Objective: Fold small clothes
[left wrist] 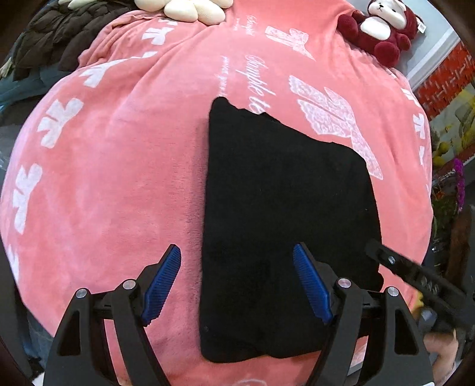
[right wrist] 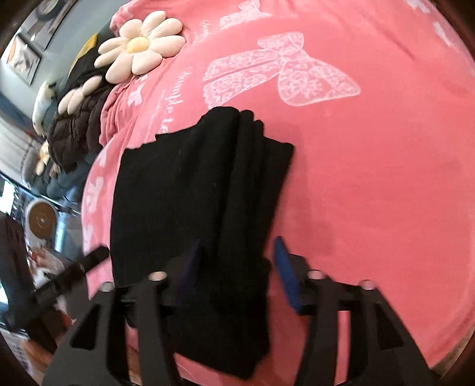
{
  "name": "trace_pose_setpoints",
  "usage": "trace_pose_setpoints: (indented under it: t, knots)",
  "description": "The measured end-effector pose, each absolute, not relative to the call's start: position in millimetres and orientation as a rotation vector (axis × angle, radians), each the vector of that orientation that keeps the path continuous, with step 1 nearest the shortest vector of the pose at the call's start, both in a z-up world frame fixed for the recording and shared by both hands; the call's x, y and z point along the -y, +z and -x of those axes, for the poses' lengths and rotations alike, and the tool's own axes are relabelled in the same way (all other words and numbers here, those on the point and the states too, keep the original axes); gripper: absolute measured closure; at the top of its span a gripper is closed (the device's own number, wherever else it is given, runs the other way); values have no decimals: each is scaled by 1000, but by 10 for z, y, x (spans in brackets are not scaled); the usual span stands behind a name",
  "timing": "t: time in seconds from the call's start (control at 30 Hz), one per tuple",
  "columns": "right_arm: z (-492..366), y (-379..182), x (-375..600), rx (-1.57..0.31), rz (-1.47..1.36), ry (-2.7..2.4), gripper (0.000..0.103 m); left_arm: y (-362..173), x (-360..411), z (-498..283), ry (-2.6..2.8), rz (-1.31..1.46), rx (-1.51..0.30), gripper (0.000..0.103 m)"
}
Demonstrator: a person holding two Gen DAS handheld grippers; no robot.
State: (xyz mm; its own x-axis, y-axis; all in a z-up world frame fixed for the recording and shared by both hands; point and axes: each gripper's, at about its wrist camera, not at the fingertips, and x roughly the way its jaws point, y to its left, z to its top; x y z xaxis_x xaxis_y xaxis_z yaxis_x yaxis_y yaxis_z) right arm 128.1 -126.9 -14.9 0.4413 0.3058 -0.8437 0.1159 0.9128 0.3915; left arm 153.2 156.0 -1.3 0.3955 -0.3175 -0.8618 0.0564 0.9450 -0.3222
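- Jaws of the left gripper (left wrist: 237, 282) stand wide apart with nothing pinched; its blue pads (left wrist: 161, 285) are bare, and the left edge of the black garment (left wrist: 282, 222) runs up between them, the right pad over the cloth, the left over the blanket.
- Whether those fingertips touch the fabric below cannot be told from this angle.
- Jaws of the right gripper (right wrist: 237, 270) are parted too, straddling the near right edge of the black garment; motion blur smears its pads (right wrist: 286, 273), and the left one is almost lost against the dark cloth, so contact there is unclear.
- Garment lies folded flat just ahead of both grippers on the pink blanket (left wrist: 118, 178), with stacked fold ridges along its right side in the right wrist view; its near end is hidden behind the gripper frames.
- Right gripper's finger pokes in at the left wrist view's right edge, mostly cut off.
- Farther out, beyond the garment, sit a flower cushion (right wrist: 139, 44) and a dark red plush toy (left wrist: 383, 26), both clipped by the left view's top rim.
- Past the blanket's left side, a dark puffy jacket (right wrist: 77, 127) is heaped; the room behind is too warped to read.
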Motion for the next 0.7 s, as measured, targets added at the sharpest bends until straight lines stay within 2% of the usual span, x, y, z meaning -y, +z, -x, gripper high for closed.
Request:
trace_pose_setpoints:
  t: [0.23,0.27,0.3,0.33,0.4,0.43,0.57,0.6,0.63,0.67,0.7]
  knots:
    - [-1639,-296,1219,-1103,-501,133,42,-173,-1626,-1894,-263,308,-1139,28]
    - [-1671,-298,1216,-1096,-500,139,52,-223,-1662,-1977,-286,356,-1151,31]
    - [-1706,-293,1195,-1095,-502,167,76,-288,-1694,-2056,-319,412,-1165,43]
    - [-1727,-255,1177,-1095,-501,181,80,-356,-1709,-2139,-350,454,-1189,63]
    - [-1712,-22,1135,-1039,-461,205,83,-279,-1713,-2179,-371,450,-1171,80]
    - [-1689,147,1121,-993,-450,227,84,-148,-1692,-2176,-406,424,-1143,83]
    - [-1792,554,1136,-884,-390,216,83,351,-1597,-2237,-450,348,-1014,82]
    - [-1894,539,1174,-885,-395,198,78,408,-1567,-2290,-444,337,-1001,80]
    - [-2021,438,1197,-919,-378,169,73,418,-1518,-2378,-413,309,-1003,69]
    - [-2146,271,1219,-978,-333,117,61,375,-1466,-2451,-375,270,-1011,54]
    - [-2202,125,1262,-1030,-297,61,59,277,-1410,-2528,-314,216,-1033,51]
